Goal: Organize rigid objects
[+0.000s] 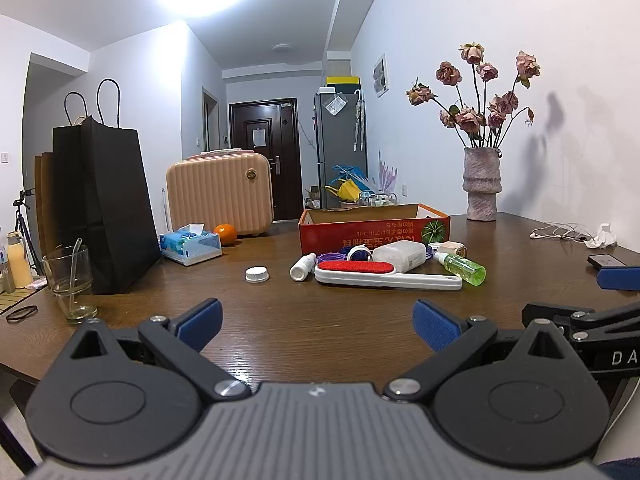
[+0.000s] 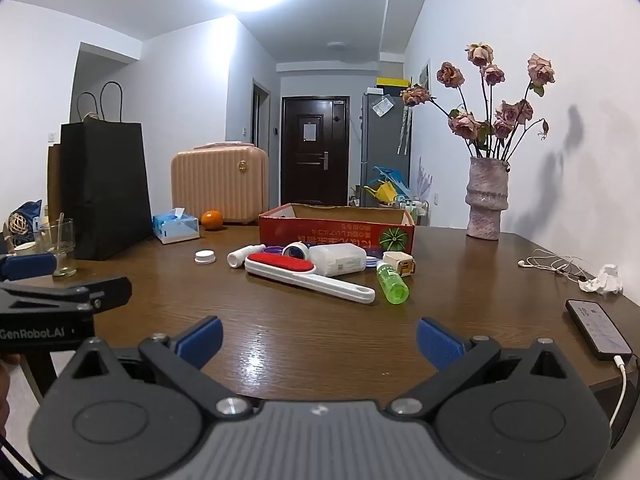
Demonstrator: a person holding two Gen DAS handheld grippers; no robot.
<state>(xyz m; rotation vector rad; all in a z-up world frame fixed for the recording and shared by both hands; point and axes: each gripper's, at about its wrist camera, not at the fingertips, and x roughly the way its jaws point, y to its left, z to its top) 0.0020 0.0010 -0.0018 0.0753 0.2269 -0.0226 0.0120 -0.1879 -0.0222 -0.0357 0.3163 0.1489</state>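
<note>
A red cardboard box (image 1: 374,230) (image 2: 336,230) stands open at the middle of the brown table. In front of it lies a cluster: a white lint brush with a red pad (image 1: 384,274) (image 2: 308,274), a green spray bottle (image 1: 462,266) (image 2: 392,282), a small white bottle (image 1: 302,267) (image 2: 242,256), a translucent white case (image 1: 400,255) (image 2: 340,258), purple rings and a beige cube (image 2: 400,262). A white cap (image 1: 257,274) (image 2: 205,256) lies apart to the left. My left gripper (image 1: 318,322) and right gripper (image 2: 318,338) hover open and empty over the near table, well short of the cluster.
A black paper bag (image 1: 106,208), a drinking glass (image 1: 70,280), a tissue box (image 1: 192,242), an orange (image 1: 226,234) and a pink suitcase (image 1: 220,196) occupy the left. A vase of dried roses (image 1: 482,184), earphones (image 2: 556,266), crumpled tissue (image 2: 606,280) and a phone (image 2: 598,328) are on the right.
</note>
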